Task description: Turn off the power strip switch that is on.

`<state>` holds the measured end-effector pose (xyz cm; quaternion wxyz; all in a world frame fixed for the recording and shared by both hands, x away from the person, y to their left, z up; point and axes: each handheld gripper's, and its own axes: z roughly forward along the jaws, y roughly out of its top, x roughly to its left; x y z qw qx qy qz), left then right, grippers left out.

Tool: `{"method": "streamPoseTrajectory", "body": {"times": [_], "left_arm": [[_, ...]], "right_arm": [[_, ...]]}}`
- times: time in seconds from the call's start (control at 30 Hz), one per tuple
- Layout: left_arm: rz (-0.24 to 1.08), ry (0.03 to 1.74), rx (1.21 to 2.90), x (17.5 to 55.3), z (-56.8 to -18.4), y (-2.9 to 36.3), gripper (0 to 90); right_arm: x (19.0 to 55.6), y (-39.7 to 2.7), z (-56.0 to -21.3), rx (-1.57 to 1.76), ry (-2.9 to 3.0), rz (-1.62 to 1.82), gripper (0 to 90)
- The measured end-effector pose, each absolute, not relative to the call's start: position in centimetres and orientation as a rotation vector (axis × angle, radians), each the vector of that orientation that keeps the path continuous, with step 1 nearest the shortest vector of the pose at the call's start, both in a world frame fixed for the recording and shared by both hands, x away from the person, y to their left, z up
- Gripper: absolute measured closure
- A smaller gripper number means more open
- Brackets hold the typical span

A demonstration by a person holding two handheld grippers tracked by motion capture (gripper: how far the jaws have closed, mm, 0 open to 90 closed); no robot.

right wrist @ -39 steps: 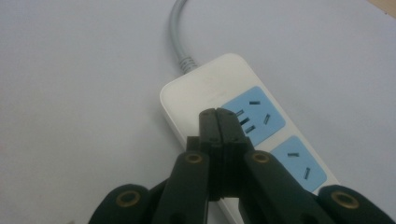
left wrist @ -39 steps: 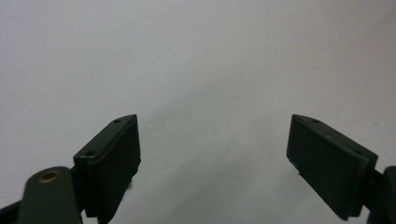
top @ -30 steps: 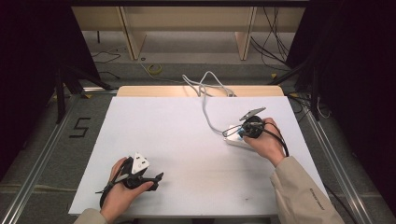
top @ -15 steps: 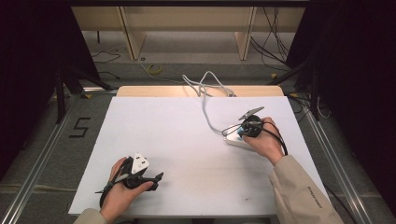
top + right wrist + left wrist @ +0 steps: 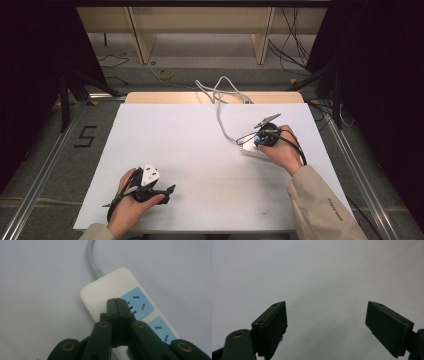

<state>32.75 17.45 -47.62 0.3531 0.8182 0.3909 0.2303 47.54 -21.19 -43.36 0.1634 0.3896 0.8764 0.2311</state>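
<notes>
On the right half of the white table (image 5: 200, 145) lay a white power strip (image 5: 107, 293) with blue socket faces, its grey cord (image 5: 220, 107) running off toward the far edge. The right hand-held gripper (image 5: 116, 302) stood over the strip's cord end, its jaws pressed flat together with nothing between them, their tips just above or on the strip beside the first blue socket; contact could not be told. In the high view the right hand (image 5: 282, 150) curled around that gripper, the beige-sleeved forearm angling in from the lower right. Well apart, near the table's near-left edge, the left hand (image 5: 130, 205) held the left hand-held gripper (image 5: 327, 317) low over bare tabletop, jaws spread wide and empty.
</notes>
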Motion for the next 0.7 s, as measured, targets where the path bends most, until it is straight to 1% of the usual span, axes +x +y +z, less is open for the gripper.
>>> {"method": "streamPoseTrajectory", "body": {"times": [0.7], "left_arm": [[0.593,1.006,2.118,32.80,-47.61,17.27,17.5]], "right_arm": [[48.10,-20.69,-43.67,1.124,2.535,0.603,90.0]]}}
